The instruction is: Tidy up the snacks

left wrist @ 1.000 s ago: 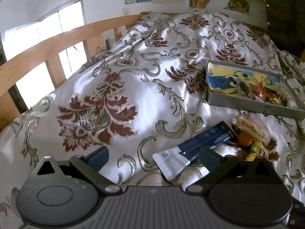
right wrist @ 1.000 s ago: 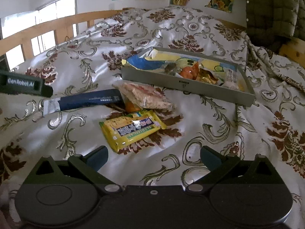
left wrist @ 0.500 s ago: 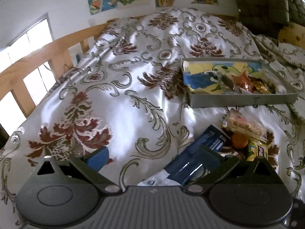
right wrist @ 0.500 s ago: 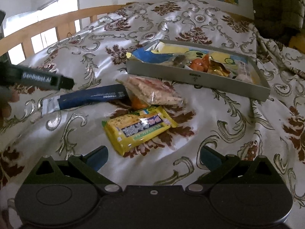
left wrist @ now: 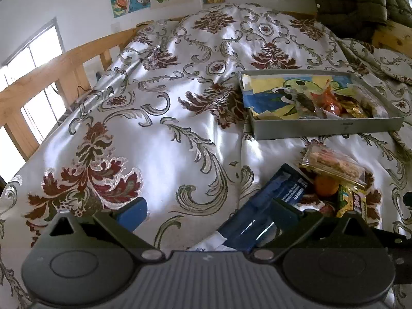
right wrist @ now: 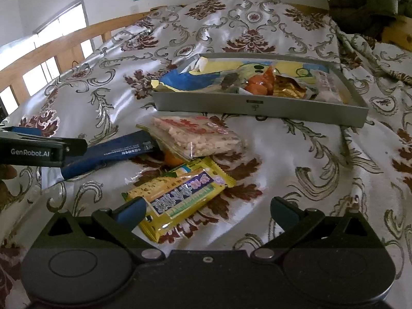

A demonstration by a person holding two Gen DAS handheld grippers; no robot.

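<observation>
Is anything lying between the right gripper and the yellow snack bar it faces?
Nothing visible. The right gripper is open, with the yellow snack bar lying on the bedspread directly ahead; its near end reaches the left fingertip.

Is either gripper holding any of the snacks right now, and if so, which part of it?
Nothing is held. The left gripper is open over the dark blue packet, whose near end lies between its fingers, ungripped. The right gripper is open above the yellow snack pack.
</observation>
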